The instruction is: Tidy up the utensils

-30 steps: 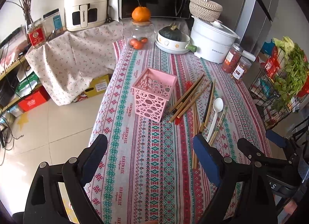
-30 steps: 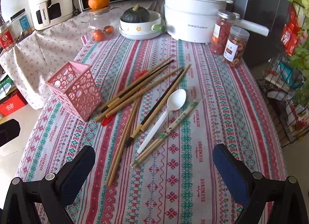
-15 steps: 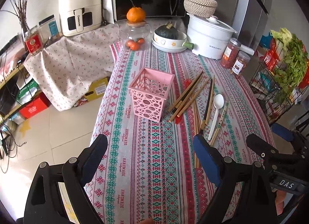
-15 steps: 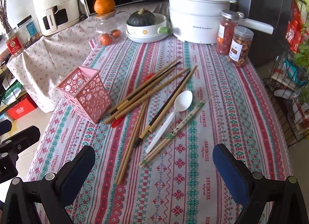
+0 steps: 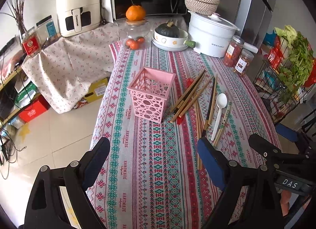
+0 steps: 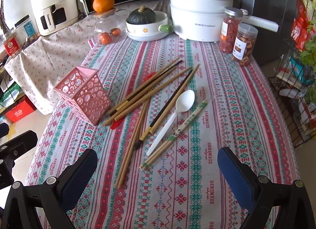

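A pink perforated holder [image 5: 151,94] [image 6: 84,95] stands upright and empty on the striped tablecloth [image 5: 158,159]. To its right lie several loose wooden chopsticks [image 5: 189,95] [image 6: 146,90], a dark chopstick [image 6: 167,102], a white plastic spoon [image 5: 219,110] [image 6: 173,114] and a wrapped chopstick pair [image 6: 177,130]. A red utensil [image 6: 116,124] shows partly under the chopsticks. My left gripper [image 5: 154,159] hovers open over the table's near end, in front of the holder. My right gripper [image 6: 157,166] is open above the near ends of the chopsticks, holding nothing; it also appears at the left wrist view's right edge.
At the table's far end stand a white cooker pot [image 6: 199,13], a bowl with a dark squash [image 6: 146,23], a glass jar with tangerines [image 6: 106,29] and two snack jars [image 6: 237,35]. A wire rack with greens [image 5: 290,74] is on the right. Floor lies left of the table.
Both grippers have pulled back and risen slightly, so the table objects look a bit farther away. The right gripper has come further into the left wrist view. Nothing on the table moved.
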`<act>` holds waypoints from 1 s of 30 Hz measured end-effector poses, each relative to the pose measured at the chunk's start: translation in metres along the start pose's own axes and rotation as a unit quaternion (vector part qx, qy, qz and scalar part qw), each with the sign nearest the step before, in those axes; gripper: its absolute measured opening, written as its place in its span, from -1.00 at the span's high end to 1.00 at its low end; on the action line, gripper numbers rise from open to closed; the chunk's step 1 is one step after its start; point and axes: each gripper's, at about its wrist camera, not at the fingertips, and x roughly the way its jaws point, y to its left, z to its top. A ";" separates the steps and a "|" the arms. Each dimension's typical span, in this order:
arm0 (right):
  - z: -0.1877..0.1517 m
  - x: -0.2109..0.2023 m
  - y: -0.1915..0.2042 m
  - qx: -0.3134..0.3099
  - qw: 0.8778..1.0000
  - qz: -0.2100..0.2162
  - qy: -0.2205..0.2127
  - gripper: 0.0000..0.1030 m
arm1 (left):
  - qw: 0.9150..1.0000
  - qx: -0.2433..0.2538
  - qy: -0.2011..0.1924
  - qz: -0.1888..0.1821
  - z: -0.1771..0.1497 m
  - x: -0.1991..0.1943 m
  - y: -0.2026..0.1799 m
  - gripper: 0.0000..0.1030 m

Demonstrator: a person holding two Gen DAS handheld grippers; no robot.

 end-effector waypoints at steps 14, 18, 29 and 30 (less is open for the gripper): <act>0.001 -0.008 0.003 -0.001 1.000 0.008 -0.009 -0.95 | 1.000 -0.009 0.015 0.003 0.002 0.010 0.003 -0.78; 0.002 -0.007 -0.001 0.006 1.000 0.008 -0.006 -0.95 | 1.000 -0.002 0.008 0.008 0.001 0.008 0.001 -0.78; 0.002 -0.005 -0.002 0.010 1.000 0.006 -0.006 -0.95 | 1.000 0.002 -0.004 0.015 0.000 0.005 0.001 -0.78; 0.002 -0.005 -0.003 0.010 1.000 0.006 -0.005 -0.95 | 1.000 0.001 -0.003 0.015 0.000 0.005 0.002 -0.78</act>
